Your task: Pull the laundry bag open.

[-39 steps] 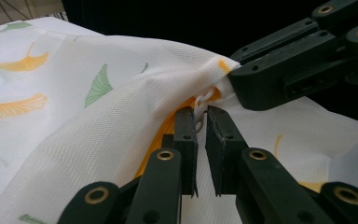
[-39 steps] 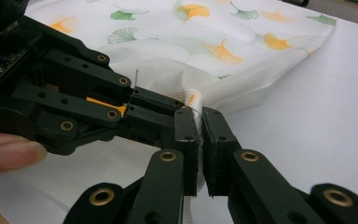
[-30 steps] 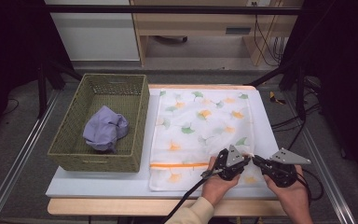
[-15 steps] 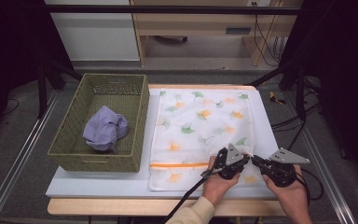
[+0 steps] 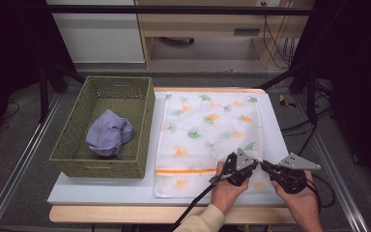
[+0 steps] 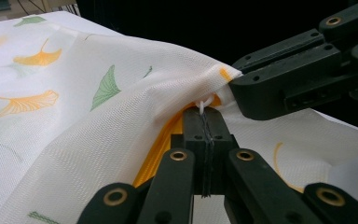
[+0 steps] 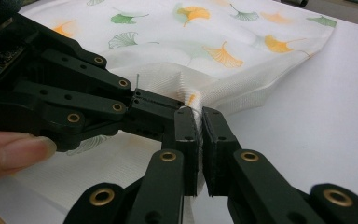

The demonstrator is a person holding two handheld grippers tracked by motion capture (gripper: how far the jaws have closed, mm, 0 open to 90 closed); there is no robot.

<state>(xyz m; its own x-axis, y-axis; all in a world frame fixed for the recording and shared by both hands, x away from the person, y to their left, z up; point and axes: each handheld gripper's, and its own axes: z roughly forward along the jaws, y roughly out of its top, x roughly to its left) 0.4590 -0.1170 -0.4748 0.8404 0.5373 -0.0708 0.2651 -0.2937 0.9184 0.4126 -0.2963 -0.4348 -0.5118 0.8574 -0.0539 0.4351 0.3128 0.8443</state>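
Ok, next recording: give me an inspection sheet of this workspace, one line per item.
Surface: white table top on a wooden base.
Job's things: white mesh laundry bag with ginkgo-leaf print and orange zipper lies flat.
Clutter: green wicker basket holding a crumpled lilac cloth.
Grippers: left gripper and right gripper both shut on the bag's edge, jaws tip to tip.
Cables: black cable trails from the left gripper; more on the floor at right.
Surroundings: wooden furniture and dark frame posts behind.
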